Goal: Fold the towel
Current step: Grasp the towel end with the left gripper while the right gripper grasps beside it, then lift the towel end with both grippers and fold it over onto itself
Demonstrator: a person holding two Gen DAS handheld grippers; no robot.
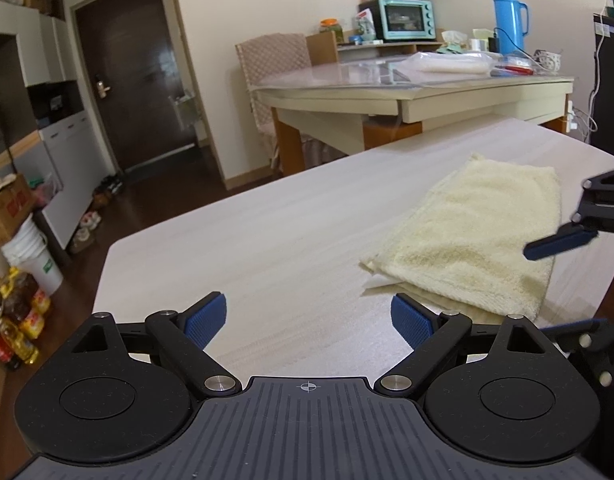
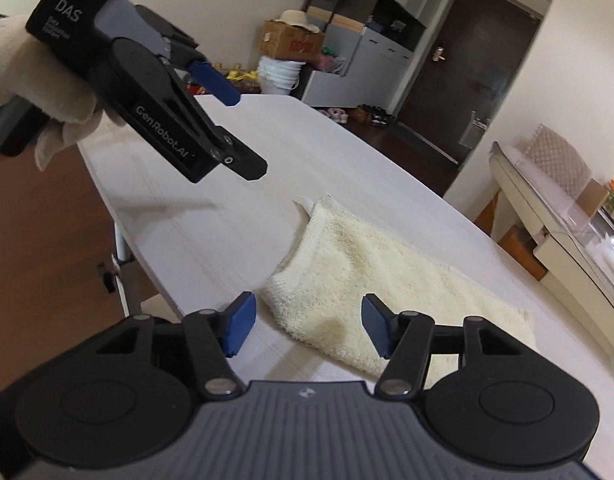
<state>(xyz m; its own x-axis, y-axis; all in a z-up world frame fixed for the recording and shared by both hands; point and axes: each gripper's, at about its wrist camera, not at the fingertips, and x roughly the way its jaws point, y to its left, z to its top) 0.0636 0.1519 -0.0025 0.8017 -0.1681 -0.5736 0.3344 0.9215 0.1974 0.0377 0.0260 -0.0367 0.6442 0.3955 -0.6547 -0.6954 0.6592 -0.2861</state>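
A cream towel [image 1: 479, 232] lies folded on the pale wood table [image 1: 267, 240]. My left gripper [image 1: 309, 322] is open and empty, above bare table to the left of the towel's near corner. My right gripper [image 2: 307, 326] is open and empty, just above the towel's [image 2: 371, 276] near edge. One blue pad of the right gripper [image 1: 559, 242] shows at the right of the left wrist view, over the towel. The left gripper [image 2: 243, 136] shows raised at upper left in the right wrist view, held by a gloved hand [image 2: 31, 80].
A second table [image 1: 407, 84] with a mint oven [image 1: 407, 20] and a blue thermos [image 1: 509, 20] stands beyond the far edge. A chair [image 1: 275, 76] is beside it. Boxes, buckets [image 1: 31, 252] and bottles sit on the floor at left.
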